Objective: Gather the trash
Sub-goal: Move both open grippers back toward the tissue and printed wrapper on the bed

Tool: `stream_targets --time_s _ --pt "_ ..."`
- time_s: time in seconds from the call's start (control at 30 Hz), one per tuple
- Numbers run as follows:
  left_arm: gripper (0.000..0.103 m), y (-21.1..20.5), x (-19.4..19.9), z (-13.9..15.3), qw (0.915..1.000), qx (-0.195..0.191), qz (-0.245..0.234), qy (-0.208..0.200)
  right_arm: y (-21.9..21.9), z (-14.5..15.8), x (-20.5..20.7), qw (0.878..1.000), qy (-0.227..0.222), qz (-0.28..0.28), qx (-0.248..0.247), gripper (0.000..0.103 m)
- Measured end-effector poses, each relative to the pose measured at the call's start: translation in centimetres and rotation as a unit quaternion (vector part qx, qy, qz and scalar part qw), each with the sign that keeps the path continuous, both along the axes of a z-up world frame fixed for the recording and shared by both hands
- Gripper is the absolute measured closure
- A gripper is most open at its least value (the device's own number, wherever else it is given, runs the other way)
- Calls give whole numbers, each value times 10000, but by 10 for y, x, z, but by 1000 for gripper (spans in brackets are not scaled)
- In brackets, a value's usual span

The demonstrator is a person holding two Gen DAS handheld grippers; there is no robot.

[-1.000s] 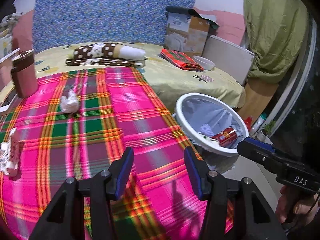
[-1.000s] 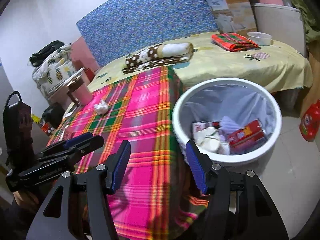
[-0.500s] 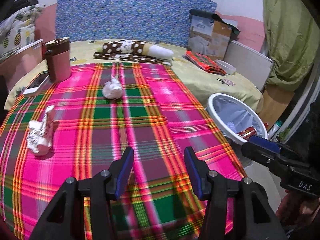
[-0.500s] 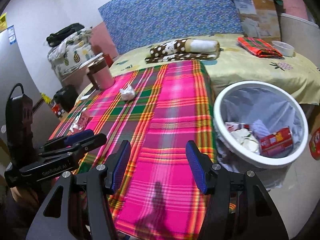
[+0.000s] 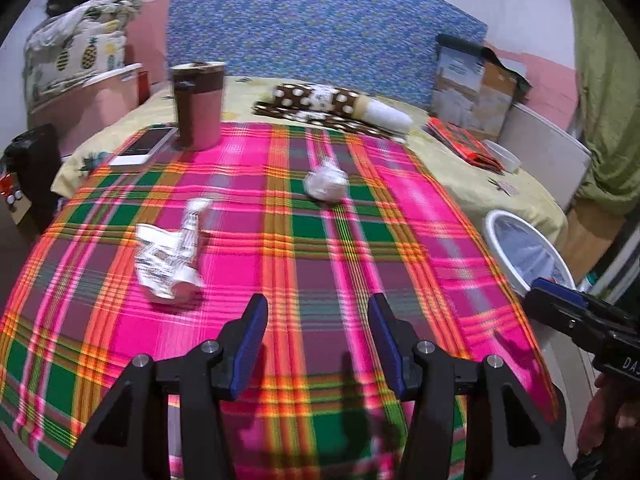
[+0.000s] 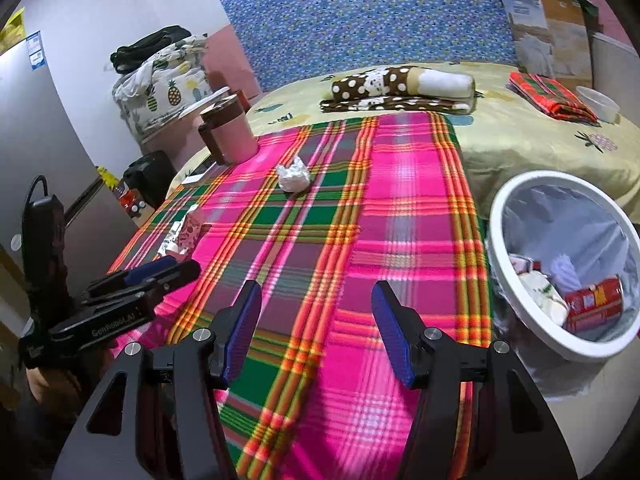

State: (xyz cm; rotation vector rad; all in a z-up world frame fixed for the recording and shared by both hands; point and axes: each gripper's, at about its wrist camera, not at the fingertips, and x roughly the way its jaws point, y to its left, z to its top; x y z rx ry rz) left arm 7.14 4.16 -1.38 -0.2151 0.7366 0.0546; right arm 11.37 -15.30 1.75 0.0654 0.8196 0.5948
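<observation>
A crumpled white wrapper [image 5: 168, 254] lies on the pink plaid cloth [image 5: 312, 248], left of and beyond my left gripper [image 5: 318, 312], which is open and empty. Farther back sits a crumpled tissue ball [image 5: 326, 186]. The right wrist view shows the tissue ball [image 6: 294, 176], the wrapper [image 6: 186, 234] at the left edge of the plaid cloth [image 6: 360, 248] and the left gripper [image 6: 160, 276] just in front of the wrapper. My right gripper [image 6: 316, 308] is open and empty over the cloth. The white lined trash bin [image 6: 502, 216] stands to its right with a red packet and papers inside.
A brown and pink cup [image 5: 198, 106] and a phone [image 5: 144, 146] sit at the cloth's far left corner. A rolled polka-dot cloth [image 5: 332, 106], a folded red cloth [image 5: 462, 144] and a white bowl [image 5: 504, 156] lie on the yellow sheet behind. The bin [image 5: 500, 236] is right of the table.
Both grippers swung left, away from the bin, towards the middle of the plaid cloth. The wrapper and tissue now sit nearer the centre of the left view. Neither pair of jaws changed width.
</observation>
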Motion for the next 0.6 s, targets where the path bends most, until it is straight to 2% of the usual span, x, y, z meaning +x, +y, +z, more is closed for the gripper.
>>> stream_targets --time_s 0.27,0.6 --pt "49 45 9 2 9986 125 518 -54 25 3 17 9999 -6 168 -22 44" --pt "51 58 37 -19 9975 295 593 254 47 -1 41 9994 71 329 -112 44"
